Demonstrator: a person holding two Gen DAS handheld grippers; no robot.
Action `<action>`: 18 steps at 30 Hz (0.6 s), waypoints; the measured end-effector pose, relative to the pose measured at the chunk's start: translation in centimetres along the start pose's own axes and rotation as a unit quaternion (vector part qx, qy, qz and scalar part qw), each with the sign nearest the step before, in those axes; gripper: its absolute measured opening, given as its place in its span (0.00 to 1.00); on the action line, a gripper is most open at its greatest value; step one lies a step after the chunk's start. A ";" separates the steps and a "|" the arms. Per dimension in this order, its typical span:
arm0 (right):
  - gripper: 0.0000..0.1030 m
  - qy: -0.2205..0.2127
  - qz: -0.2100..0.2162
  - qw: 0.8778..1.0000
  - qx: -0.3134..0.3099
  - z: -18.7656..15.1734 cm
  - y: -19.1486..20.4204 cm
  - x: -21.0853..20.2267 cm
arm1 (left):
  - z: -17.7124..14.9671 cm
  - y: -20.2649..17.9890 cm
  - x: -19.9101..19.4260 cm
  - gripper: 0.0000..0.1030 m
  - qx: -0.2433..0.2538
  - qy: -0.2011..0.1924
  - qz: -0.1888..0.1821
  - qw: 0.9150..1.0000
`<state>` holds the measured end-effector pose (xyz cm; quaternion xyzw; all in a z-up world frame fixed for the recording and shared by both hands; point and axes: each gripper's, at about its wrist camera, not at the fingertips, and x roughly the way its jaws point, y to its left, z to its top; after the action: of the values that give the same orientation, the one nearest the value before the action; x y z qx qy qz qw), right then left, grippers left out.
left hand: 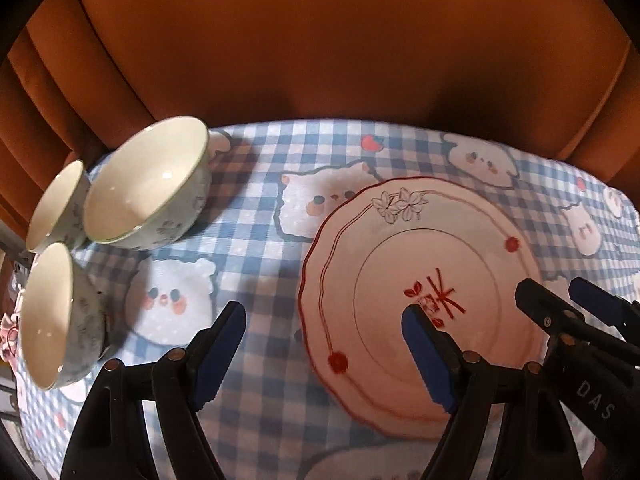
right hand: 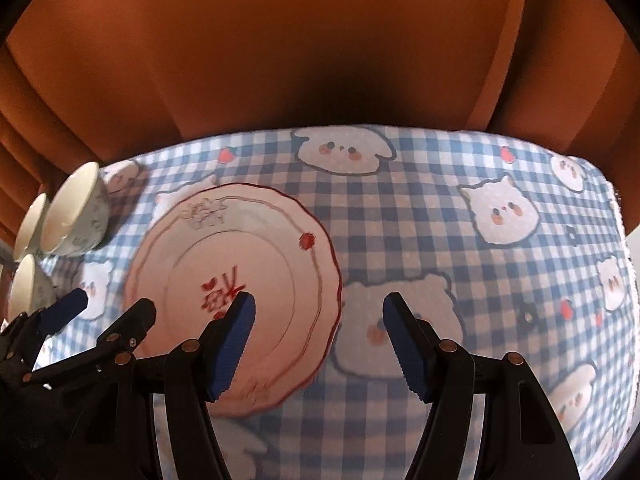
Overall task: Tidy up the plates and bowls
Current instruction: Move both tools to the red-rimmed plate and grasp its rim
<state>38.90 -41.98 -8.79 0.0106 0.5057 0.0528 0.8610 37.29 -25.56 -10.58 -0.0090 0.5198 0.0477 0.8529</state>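
A white plate (left hand: 420,280) with a red scalloped rim and a red character lies flat on the checked tablecloth; it also shows in the right wrist view (right hand: 240,264). Three white bowls stand at the left: a large one (left hand: 148,188), a small one behind it (left hand: 56,204) and a nearer one (left hand: 48,316). My left gripper (left hand: 324,344) is open and empty, its right finger over the plate's middle. My right gripper (right hand: 320,336) is open and empty, straddling the plate's right rim, and its fingers (left hand: 536,300) show in the left wrist view.
The blue-and-white checked tablecloth (right hand: 440,220) with cartoon animal faces covers the table. Orange curtains (right hand: 320,40) hang close behind the table's far edge. The bowls (right hand: 76,216) sit near the table's left edge.
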 end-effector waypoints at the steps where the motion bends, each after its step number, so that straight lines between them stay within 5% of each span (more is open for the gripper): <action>1: 0.68 0.004 0.001 1.000 0.002 0.3 -0.1 0.8 | 0.1 -0.1 0.5 0.79 0.000 0.002 0.001 1.000; 9: 0.67 0.020 0.004 1.000 0.000 1.4 -0.2 4.3 | 0.9 -0.4 2.8 0.68 -0.007 0.017 -0.012 1.000; 13: 0.39 0.023 0.009 1.000 -0.012 1.4 0.3 5.0 | 0.8 -0.7 3.1 0.59 -0.005 0.026 -0.037 0.999; 18: 0.39 0.021 0.012 1.000 -0.009 1.2 0.8 5.2 | 0.5 -1.0 3.1 0.57 0.007 0.022 -0.032 0.999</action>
<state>42.41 -40.62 -12.62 0.0077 0.5234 0.0674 0.8494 39.25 -26.33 -13.09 -0.0203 0.5379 0.0168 0.8426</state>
